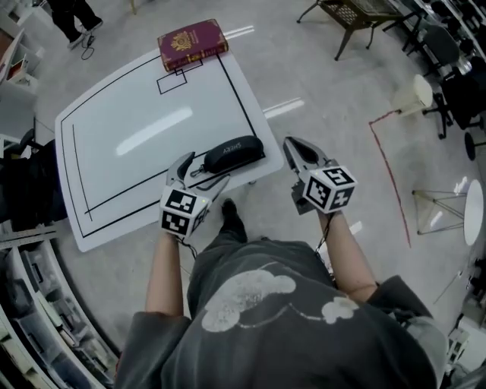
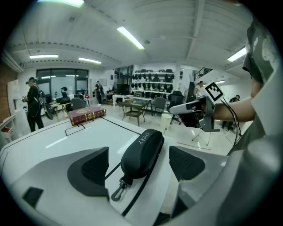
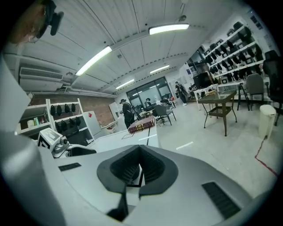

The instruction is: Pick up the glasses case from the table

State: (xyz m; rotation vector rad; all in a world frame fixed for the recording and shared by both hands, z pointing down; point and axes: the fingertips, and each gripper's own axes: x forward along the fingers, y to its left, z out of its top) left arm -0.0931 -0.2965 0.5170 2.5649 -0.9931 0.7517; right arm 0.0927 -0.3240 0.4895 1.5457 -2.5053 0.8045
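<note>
One glasses case (image 1: 233, 153) at the middle, one red book (image 1: 192, 44) at eleven o'clock, one white table (image 1: 114, 144), two grippers, left gripper (image 1: 201, 173) at nine o'clock, right gripper (image 1: 291, 146) at three o'clock, one brown chair (image 1: 353, 15) at one o'clock, one white bin (image 1: 414, 93)

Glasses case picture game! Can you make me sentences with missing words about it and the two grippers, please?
The glasses case lying on the table is ____ in colour.
The left gripper has its jaws ____, one on each side of the case, not touching it.
The right gripper has its jaws ____, with nothing between them.
Missing words: black; open; shut.
</note>
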